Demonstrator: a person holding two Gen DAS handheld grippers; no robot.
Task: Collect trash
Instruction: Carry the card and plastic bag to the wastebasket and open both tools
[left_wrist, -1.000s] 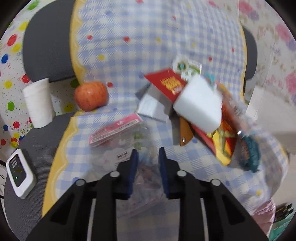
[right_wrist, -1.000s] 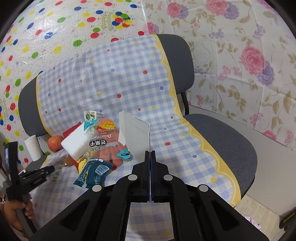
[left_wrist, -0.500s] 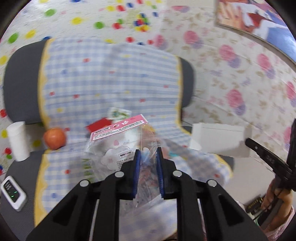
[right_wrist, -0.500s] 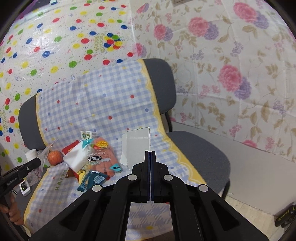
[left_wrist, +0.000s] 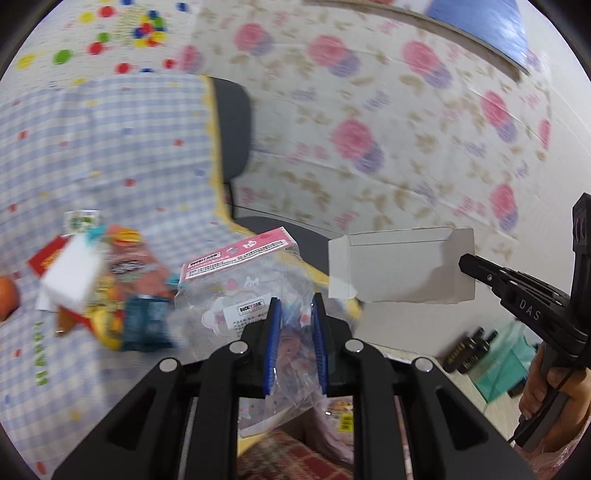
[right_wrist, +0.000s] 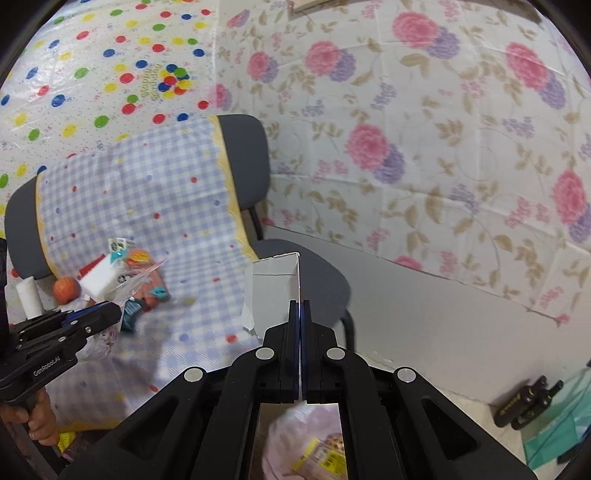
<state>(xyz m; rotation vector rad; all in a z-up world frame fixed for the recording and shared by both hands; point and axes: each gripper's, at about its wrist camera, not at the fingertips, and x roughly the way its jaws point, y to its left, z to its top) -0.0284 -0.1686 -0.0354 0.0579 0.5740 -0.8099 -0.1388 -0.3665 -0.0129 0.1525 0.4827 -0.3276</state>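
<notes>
My left gripper (left_wrist: 295, 306) is shut on a clear plastic bag with a pink header (left_wrist: 240, 280) and holds it in the air beside the chair. My right gripper (right_wrist: 299, 306) is shut on a flattened white cardboard box (right_wrist: 275, 288), which also shows in the left wrist view (left_wrist: 399, 269). More wrappers, a white block and a red packet lie in a pile (left_wrist: 99, 280) on the checked cloth (right_wrist: 147, 206) over the chair. Below both grippers a pink bag (right_wrist: 295, 443) holds some packaging.
An apple (right_wrist: 66, 290) and a white paper cup (right_wrist: 29, 299) sit at the chair's left side. Floral wallpaper (right_wrist: 406, 147) covers the wall. Two dark bottles (right_wrist: 524, 402) and a teal bag (right_wrist: 557, 432) stand on the floor at right.
Both grippers have lifted their loads off the chair and swung right, away from the pile. The clear bag left the cloth and now hangs in the left gripper.
</notes>
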